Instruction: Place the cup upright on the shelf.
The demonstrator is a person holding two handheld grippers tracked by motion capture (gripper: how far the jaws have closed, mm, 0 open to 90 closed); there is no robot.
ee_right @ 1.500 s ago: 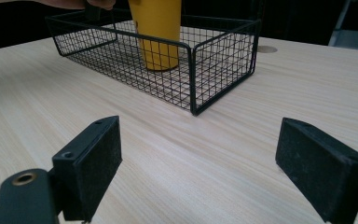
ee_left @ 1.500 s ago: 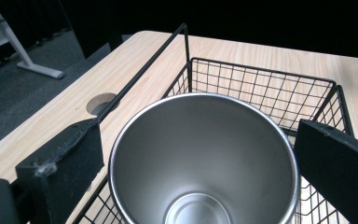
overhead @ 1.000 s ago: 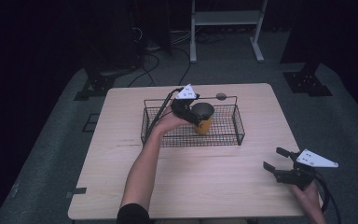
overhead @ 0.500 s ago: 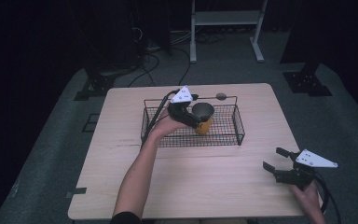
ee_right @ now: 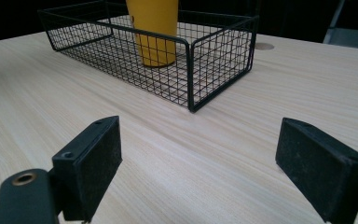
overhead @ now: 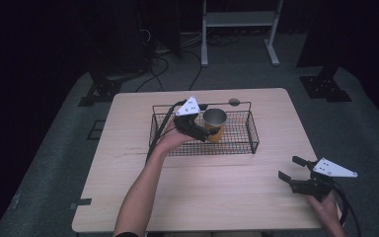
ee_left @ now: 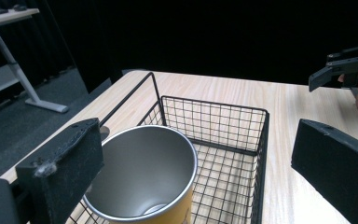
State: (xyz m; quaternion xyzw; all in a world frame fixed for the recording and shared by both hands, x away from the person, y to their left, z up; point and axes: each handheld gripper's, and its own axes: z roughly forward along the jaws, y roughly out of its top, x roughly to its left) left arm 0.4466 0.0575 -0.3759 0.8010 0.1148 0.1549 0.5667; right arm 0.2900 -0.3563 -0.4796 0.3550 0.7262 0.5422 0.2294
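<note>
Left gripper [overhead: 205,132] and right gripper [overhead: 291,177] both gape; the rigid, slick steel cup [ee_left: 142,175] probably grips best by its near rim

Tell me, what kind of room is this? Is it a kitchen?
Probably not a kitchen: it looks like a lab or recording studio. A lone wooden table stands among dark curtained walls, cables trail over the grey floor, and a person's hands work the left gripper and right gripper near a wire basket.
</note>
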